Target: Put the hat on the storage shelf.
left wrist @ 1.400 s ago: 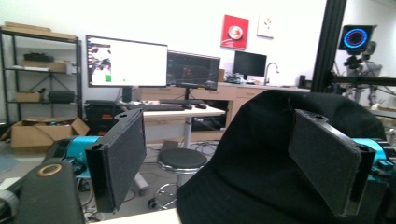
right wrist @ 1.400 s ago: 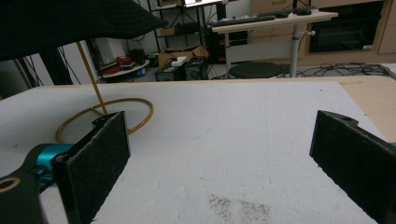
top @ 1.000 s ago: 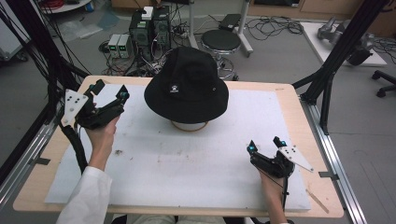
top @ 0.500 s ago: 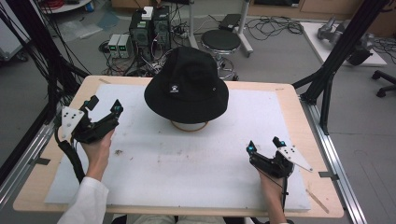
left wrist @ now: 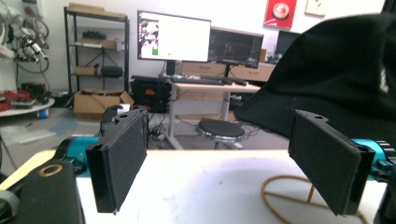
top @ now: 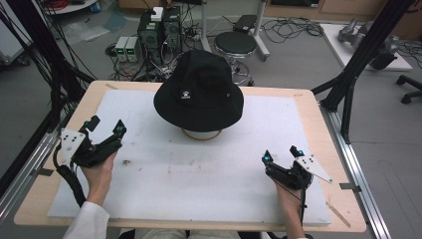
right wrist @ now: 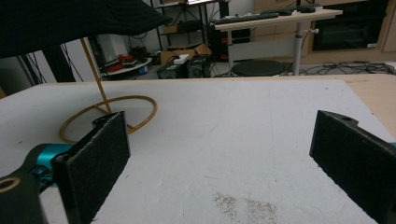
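Sitting on a thin wire stand at the far middle of the white mat, the black bucket hat is upright, brim drooping all round, small white patch facing the person. Stand's yellowish ring base rests on the mat under the brim; its upright rod is seen in the right gripper view. Left gripper held above the mat's left edge, near side of the hat and well apart from it, jaws spread wide, nothing between them. Left gripper view: hat fills upper right, ring base low right. Right gripper low over the mat's near right part, jaws likewise spread and empty, well apart from the hat. Faint dirt specks on the mat between its jaws.
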Tool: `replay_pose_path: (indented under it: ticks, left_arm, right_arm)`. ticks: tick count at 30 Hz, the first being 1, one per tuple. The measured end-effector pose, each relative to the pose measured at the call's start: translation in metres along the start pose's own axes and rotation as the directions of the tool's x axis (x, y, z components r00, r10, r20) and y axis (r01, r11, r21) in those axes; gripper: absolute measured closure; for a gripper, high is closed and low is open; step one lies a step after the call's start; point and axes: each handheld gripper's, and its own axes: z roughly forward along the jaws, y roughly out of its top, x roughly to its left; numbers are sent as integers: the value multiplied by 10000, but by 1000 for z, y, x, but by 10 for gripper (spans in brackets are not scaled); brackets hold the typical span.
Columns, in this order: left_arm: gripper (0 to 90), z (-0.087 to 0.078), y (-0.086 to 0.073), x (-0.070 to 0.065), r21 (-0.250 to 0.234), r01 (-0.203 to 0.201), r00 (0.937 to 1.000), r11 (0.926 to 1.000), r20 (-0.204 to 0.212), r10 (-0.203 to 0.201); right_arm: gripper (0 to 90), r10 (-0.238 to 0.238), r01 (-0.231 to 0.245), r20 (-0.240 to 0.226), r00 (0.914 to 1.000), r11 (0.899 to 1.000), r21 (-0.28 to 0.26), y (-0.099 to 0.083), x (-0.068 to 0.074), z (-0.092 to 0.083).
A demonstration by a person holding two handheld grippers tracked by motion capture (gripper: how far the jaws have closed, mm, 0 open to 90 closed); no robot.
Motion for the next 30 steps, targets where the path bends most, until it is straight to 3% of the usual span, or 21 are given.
replay_pose_path:
  ticks: [11, 16, 30]
  left_arm:
    - [210, -18, -28, 12, 508, -260, 9988, 9984, -411, 281]
    - [209, -25, -39, 19, 716, 67, 9987, 9974, -512, -30]
    - [211, -37, -41, 25, 717, 52, 9985, 9974, -540, -13]
  right_arm:
    - [40, -60, 60, -93, 9999, 9999, 86, 0, 1, 1]
    - [40, -79, 79, -80, 9999, 9999, 109, -1, 1, 1]
    - [41, -51, 53, -132, 9999, 9999, 131, -1, 2, 1]
